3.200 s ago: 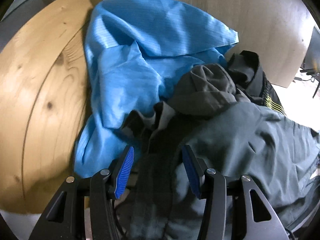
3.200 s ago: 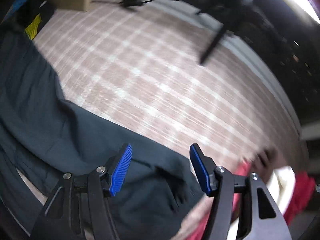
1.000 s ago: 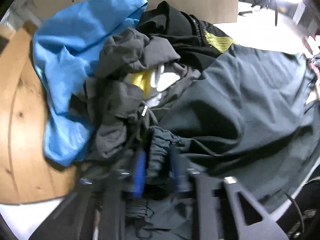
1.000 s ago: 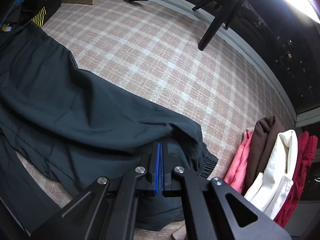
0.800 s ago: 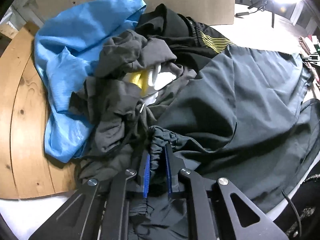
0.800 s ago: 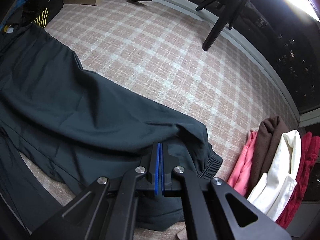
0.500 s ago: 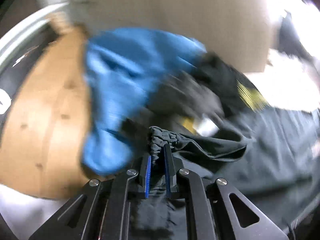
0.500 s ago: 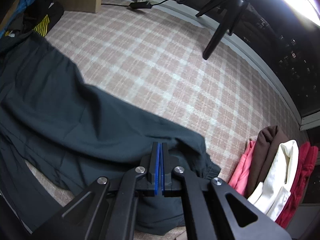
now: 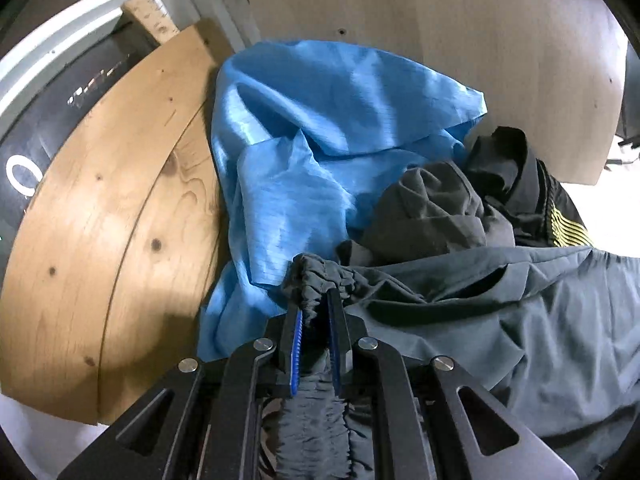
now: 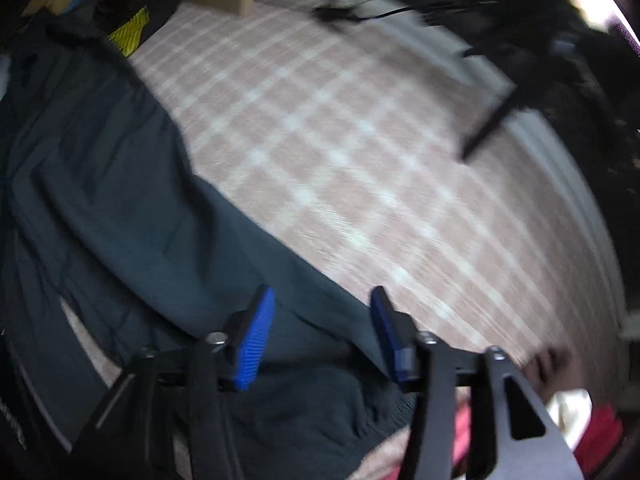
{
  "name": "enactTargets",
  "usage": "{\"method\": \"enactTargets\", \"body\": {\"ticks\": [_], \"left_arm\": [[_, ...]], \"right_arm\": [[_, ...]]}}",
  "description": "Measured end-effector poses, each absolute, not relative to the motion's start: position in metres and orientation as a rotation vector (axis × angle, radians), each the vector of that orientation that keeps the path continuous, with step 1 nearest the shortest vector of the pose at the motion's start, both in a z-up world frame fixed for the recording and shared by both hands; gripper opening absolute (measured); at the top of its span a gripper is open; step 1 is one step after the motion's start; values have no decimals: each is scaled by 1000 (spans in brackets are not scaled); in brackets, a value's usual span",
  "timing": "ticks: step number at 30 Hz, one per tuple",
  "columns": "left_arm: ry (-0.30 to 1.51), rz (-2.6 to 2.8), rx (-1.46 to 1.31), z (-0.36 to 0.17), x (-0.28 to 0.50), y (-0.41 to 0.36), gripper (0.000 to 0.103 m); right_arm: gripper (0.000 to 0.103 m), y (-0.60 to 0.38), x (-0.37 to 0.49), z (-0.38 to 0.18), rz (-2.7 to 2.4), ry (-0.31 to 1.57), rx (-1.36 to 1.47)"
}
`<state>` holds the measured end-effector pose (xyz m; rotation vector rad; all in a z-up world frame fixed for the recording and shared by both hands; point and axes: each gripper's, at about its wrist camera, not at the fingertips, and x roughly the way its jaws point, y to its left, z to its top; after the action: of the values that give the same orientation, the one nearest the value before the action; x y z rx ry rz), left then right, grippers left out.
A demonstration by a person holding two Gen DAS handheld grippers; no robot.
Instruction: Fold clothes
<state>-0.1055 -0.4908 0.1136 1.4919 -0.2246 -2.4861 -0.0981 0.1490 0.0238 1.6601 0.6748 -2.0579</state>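
Note:
Dark grey trousers (image 9: 540, 312) stretch from the clothes pile to the lower right in the left wrist view. My left gripper (image 9: 316, 312) is shut on their gathered elastic waistband (image 9: 320, 280). In the right wrist view the same trousers (image 10: 120, 200) lie spread on a pink checked carpet (image 10: 380, 160). My right gripper (image 10: 320, 320) hangs open just above a trouser leg, its blue pads (image 10: 256, 340) apart with nothing pinched between them.
A blue garment (image 9: 320, 140) and crumpled dark clothes (image 9: 440, 208) are heaped by a wooden board (image 9: 100, 240). A black garment with yellow stripes (image 10: 132, 28) lies at the carpet's far left. Folded pink, cream and red clothes (image 10: 580, 420) sit at the lower right. A dark chair leg (image 10: 492, 120) stands beyond.
My right gripper has opened and let go of the trouser leg. The left gripper, still shut on the waistband, has swung toward the blue garment and the wooden board.

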Motion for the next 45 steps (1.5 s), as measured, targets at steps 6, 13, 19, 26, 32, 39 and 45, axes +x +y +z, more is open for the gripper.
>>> {"method": "enactTargets", "body": {"ticks": [6,13,19,26,32,39,45], "left_arm": [[-257,-2485,1495,113,-103,-484,10],[-184,-2549,1425,125,-90,-484,9],[-131,-2660,1296,155,-46,-488,9],[-83,-2676,1229,146,65,-512,9],[24,-2580,1381,79,147,-540,10],[-53,-2550,1474,55,177,-543,12],[-158,-2553,1514,52,196,-541,20]], "right_arm": [[58,150,-103,5,-2008,752,1717],[2,135,-61,16,-2082,802,1710],[2,145,-12,125,-2550,695,1460],[2,133,135,176,-2806,524,1300],[2,135,218,84,-2733,245,1586],[2,113,238,44,-2646,274,1684],[2,97,253,46,-2584,296,1722]]}}
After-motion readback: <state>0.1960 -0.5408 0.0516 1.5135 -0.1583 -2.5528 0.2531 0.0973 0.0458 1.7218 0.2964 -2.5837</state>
